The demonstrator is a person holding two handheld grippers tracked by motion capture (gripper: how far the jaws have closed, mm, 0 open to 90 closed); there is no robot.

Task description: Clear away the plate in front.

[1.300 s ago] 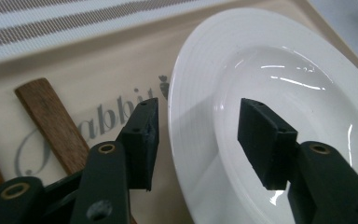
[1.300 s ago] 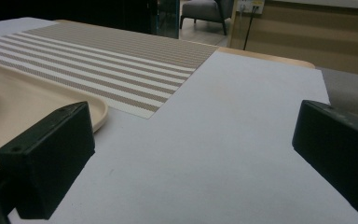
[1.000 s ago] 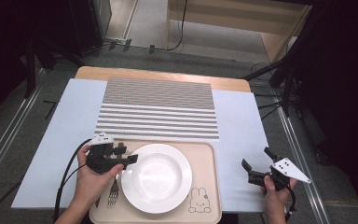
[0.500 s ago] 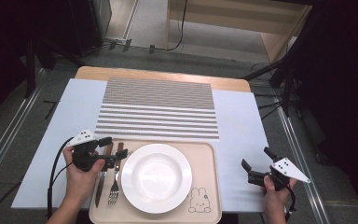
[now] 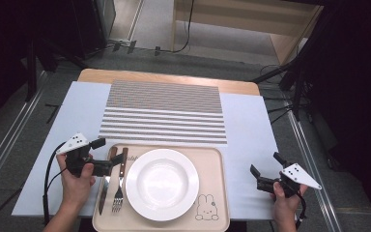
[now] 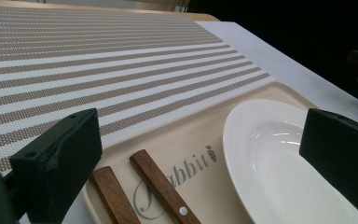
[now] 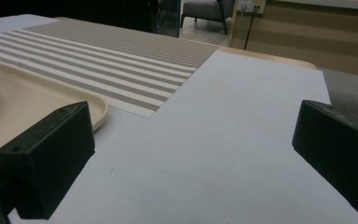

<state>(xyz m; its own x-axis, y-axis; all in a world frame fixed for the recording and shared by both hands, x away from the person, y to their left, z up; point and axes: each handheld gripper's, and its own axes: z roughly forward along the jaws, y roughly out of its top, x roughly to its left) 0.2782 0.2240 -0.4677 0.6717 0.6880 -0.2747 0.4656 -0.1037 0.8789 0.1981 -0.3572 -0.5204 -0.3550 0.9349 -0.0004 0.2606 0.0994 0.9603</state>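
A white plate (image 5: pixel 162 183) lies on a beige tray (image 5: pixel 211 163) at the near table edge. A knife (image 5: pixel 105 186) and a fork (image 5: pixel 119 188) with wooden handles lie on the tray, left of the plate. My left gripper (image 5: pixel 105 155) hovers at the tray's left rim beside the handles, open, its jaws having just been opening, with nothing between them. In the left gripper view the gripper (image 6: pixel 200 130) frames the two handles (image 6: pixel 161 186) and the plate (image 6: pixel 279 158). My right gripper (image 5: pixel 264 164) rests open right of the tray, over the white sheet (image 7: pixel 223 130), empty (image 7: pixel 196 126).
A striped placemat (image 5: pixel 164 113) lies beyond the tray on the white sheet (image 5: pixel 246 130) that covers the table. A rabbit drawing (image 5: pixel 206 208) marks the tray's near right corner. Dark floor, cables and stands surround the table.
My left gripper has moved left, from over the cutlery by the plate's rim to the tray's left edge, and its jaws stand wider. The right gripper has not moved.
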